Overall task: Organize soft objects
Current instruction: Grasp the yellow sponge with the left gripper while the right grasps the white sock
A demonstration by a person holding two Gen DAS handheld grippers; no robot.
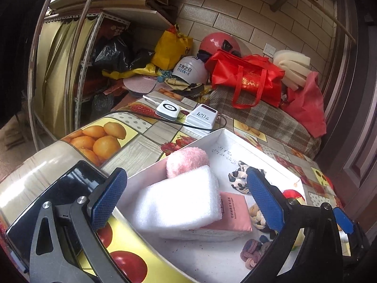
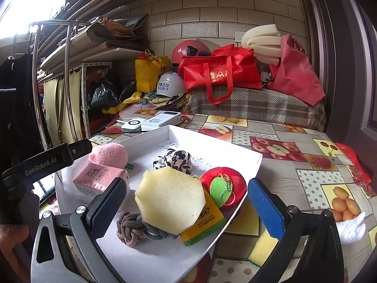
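Shallow white cardboard tray (image 2: 249, 162) on fruit-patterned bench (image 2: 282, 179). Inside tray: white foam block (image 1: 179, 202) atop pink tissue pack (image 1: 233, 210), fluffy pink pouf (image 1: 186, 160) behind, cow-print scrunchie (image 2: 174, 159) mid-tray, pale yellow sponge slab (image 2: 170, 199) near front edge. Left gripper (image 1: 186, 198) spread wide, holding nothing. Right gripper (image 2: 186, 208) likewise wide apart, empty, over tray front.

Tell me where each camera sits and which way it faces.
Left wrist: on the left claw, open, looking over the white foam block in the white tray; its two fingers show.
Right wrist: on the right claw, open, looking at the yellow sponge; its fingers show.
Both views share the tray and pink pompom.
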